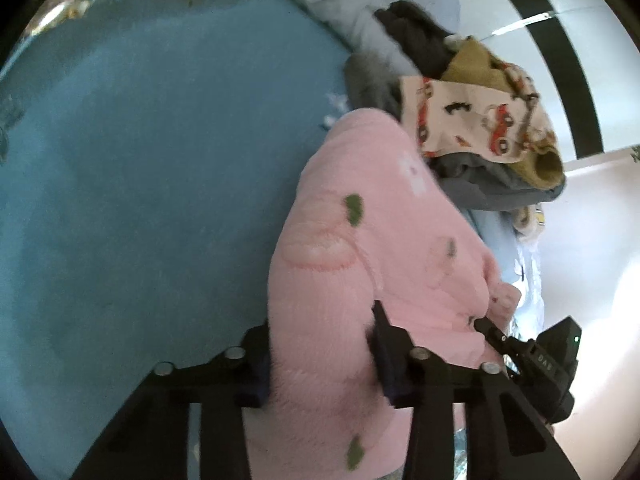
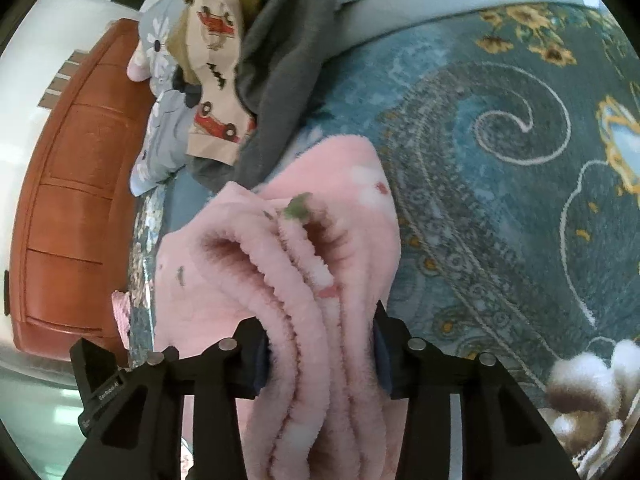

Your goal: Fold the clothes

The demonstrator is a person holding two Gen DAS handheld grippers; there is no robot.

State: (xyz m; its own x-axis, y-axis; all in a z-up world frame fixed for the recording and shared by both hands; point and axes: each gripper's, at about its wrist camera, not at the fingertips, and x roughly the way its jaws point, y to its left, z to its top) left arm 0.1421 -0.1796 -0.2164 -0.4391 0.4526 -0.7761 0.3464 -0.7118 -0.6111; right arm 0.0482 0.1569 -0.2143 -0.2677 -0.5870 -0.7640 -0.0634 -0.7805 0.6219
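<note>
The pink fleece garment (image 1: 360, 272) runs off the bottom edge in both views, so its lower part cannot be seen. Its thick folds cover the inner faces of the left gripper (image 1: 320, 364) and of the right gripper (image 2: 320, 354). The pile of clothes (image 1: 480, 120) is blurred and cut off at the top in the right wrist view; how many pieces lie in it cannot be told. The wooden door (image 2: 72, 200) is partly cut off.

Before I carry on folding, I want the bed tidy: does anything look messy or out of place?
Yes. Behind the pink fleece garment, unfolded clothes lie in a crumpled heap: a car-print piece draped over a grey garment. The pink garment itself is bunched in thick folds at its clamped end, not flat.
</note>
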